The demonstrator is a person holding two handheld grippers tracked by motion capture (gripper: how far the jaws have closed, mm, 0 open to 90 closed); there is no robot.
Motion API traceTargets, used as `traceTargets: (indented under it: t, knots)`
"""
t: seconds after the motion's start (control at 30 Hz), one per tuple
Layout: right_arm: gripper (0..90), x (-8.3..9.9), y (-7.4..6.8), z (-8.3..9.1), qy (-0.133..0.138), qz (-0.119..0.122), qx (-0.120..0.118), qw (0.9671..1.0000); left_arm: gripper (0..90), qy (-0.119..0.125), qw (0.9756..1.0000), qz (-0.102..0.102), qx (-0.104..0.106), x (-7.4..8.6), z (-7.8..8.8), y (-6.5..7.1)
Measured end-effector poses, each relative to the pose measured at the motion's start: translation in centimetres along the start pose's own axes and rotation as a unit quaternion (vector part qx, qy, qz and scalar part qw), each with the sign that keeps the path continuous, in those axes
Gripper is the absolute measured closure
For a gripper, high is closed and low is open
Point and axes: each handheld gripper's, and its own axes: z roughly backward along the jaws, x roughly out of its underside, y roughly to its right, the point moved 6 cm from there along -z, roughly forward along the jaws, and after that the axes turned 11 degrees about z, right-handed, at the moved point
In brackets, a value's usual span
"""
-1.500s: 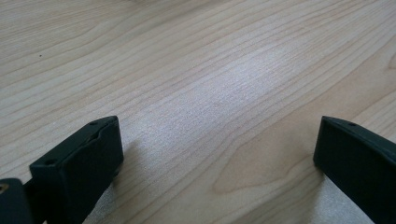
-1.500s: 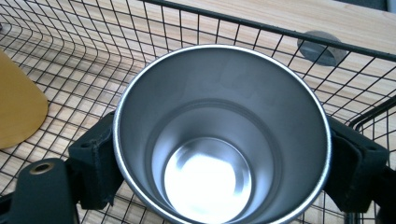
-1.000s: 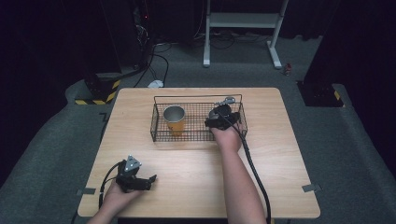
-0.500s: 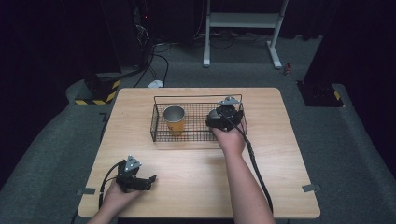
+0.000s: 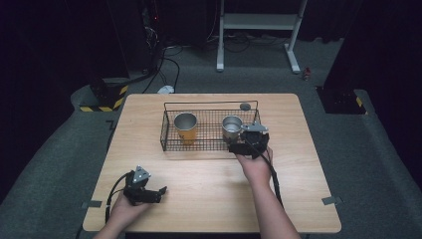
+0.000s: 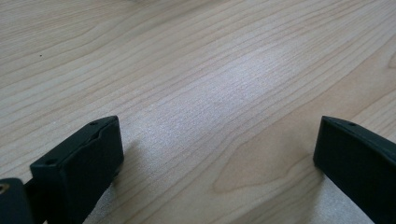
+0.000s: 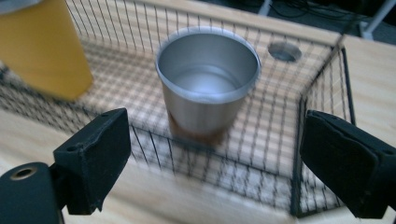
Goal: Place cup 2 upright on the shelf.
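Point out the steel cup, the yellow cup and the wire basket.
steel cup (image 7: 208, 88): right gripper view, inside wall.
yellow cup (image 5: 185, 130): high view, outer side below the rim.
wire basket (image 5: 211, 103): high view, far top rail.

A light wooden rectangular table (image 5: 209, 199) stands on grey carpet (image 5: 368, 169) in a dark room. Behind it are a white metal stand (image 5: 259, 22), black cables (image 5: 166, 59) and a yellow-and-black striped block (image 5: 102, 102).

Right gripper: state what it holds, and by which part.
Nothing. The right gripper has its jaws wide apart outside the wire basket, with the steel cup standing free inside it.
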Motion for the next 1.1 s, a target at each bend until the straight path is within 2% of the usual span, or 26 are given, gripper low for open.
traceTargets:
  t: [0.3, 0.53, 0.7, 0.97, 1.1]
  knots:
    - [8.9, 5.7, -0.1, 1.3, -0.02, -0.01, -0.002, 0.9997, 1.9, 0.0, 1.0, 0.0, 0.0, 0.0, 0.0, 0.0]
    - [9.0, 10.0, -1.4, 2.4, -0.045, 0.0, -0.009, 0.999, 2.2, 0.001, 1.0, -0.001, -0.004, 0.0, 0.0, 0.0]
    - [9.8, 12.8, -2.2, 3.0, -0.071, -0.013, -0.015, 0.9973, 2.2, 0.001, 1.0, -0.001, -0.004, 0.0, 0.0, 0.0]
    - [9.8, 13.2, -2.8, 3.6, -0.071, -0.024, -0.013, 0.9971, 2.6, 0.001, 1.0, -0.002, -0.001, -0.1, 0.0, -0.1]
    - [9.8, 12.9, -3.7, 3.6, -0.069, -0.014, -0.024, 0.9972, 2.9, 0.002, 1.0, 0.001, -0.001, -0.1, 0.0, -0.1]
